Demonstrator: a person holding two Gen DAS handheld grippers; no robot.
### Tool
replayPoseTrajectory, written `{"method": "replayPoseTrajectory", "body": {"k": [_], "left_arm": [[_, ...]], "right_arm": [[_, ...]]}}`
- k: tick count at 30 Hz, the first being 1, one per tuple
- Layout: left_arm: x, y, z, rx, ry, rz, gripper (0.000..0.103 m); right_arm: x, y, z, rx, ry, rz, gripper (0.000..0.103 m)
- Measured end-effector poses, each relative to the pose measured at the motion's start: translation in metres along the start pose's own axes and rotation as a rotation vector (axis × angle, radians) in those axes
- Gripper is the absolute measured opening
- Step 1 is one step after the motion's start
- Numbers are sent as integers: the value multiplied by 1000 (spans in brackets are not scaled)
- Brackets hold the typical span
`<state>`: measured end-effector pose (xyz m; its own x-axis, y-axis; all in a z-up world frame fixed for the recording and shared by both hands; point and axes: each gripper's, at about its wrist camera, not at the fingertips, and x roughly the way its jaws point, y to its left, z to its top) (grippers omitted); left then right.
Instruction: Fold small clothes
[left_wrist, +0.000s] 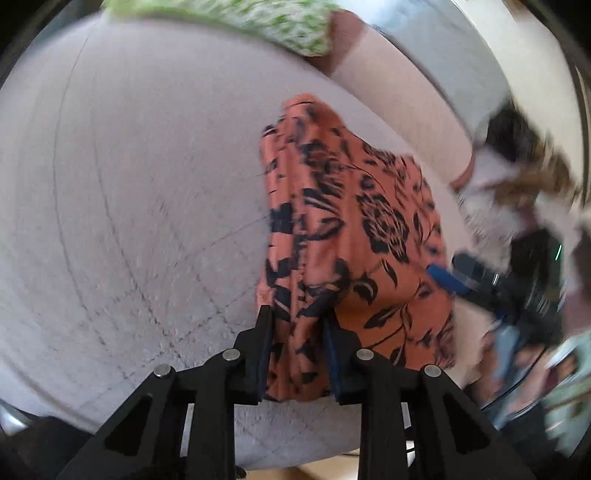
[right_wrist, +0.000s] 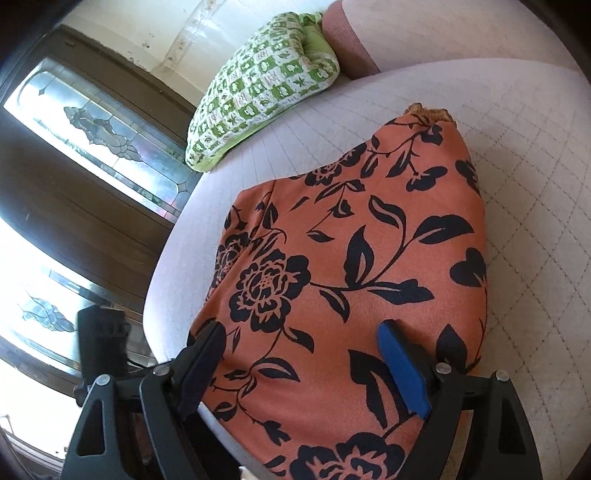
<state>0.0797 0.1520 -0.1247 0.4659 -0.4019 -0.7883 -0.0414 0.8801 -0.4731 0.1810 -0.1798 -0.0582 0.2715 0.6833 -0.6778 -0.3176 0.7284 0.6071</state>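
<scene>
Orange floral garment is seen bunched between the narrowed jaws of the left tongs; a gathered fold at its near edge is clamped, judged so the edge can be carried across for a fold. Motion blur in the left view fits a sweep in progress.

Right tongs are spread wide above the garment's near end, one black finger at 8 o'clock and the blue-padded finger at 4 o'clock. Cloth lies under the gap, but the pads are not pressing on it: released, nothing gripped. Judged as poised to pin or pick the near end while the other side is drawn over.

The garment is laid on a pale quilted cushion, which looks like a sofa or bed seat; it runs from the right tongs toward 12 o'clock, where a gathered, waistband-like end is seen. It appears partly folded lengthwise already; that is a judgement only.

Further out, a green-and-white patterned cushion sits at 11 o'clock, apart from the garment. A door with leaded glass panels is seen at 9 o'clock. In the left view the right tongs appear at 3 o'clock, blurred.

No brand, label or legible writing is found anywhere.
</scene>
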Motion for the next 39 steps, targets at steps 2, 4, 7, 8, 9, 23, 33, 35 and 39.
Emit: {"method": "replayPoseTrajectory", "body": {"k": [2, 4, 7, 8, 9, 23, 33, 35, 39], "left_arm": [[-13, -22, 6, 60, -44, 86, 37], [-23, -42, 13, 126, -112, 181, 52], [-27, -67, 30, 197, -184, 253, 60], [-29, -64, 36, 202, -186, 257, 60], [-25, -64, 40, 202, -184, 261, 60], [35, -50, 54, 168, -101, 334, 60], [36, -55, 56, 187, -113, 350, 60], [45, -47, 57, 163, -76, 336, 62], [37, -47, 64, 179, -103, 308, 62]], "right_arm": [[-7, 2, 3, 20, -4, 15, 86], [-17, 3, 5, 36, -26, 38, 86], [-17, -2, 4, 45, -21, 24, 86], [-14, -5, 3, 55, -11, 17, 86], [-11, -10, 2, 72, -5, 21, 86], [-1, -23, 18, 116, 21, 10, 87], [-14, -28, 60, 126, -73, 40, 87], [7, -50, 65, 182, -25, -16, 89], [3, -51, 73, 223, -23, 49, 89]]}}
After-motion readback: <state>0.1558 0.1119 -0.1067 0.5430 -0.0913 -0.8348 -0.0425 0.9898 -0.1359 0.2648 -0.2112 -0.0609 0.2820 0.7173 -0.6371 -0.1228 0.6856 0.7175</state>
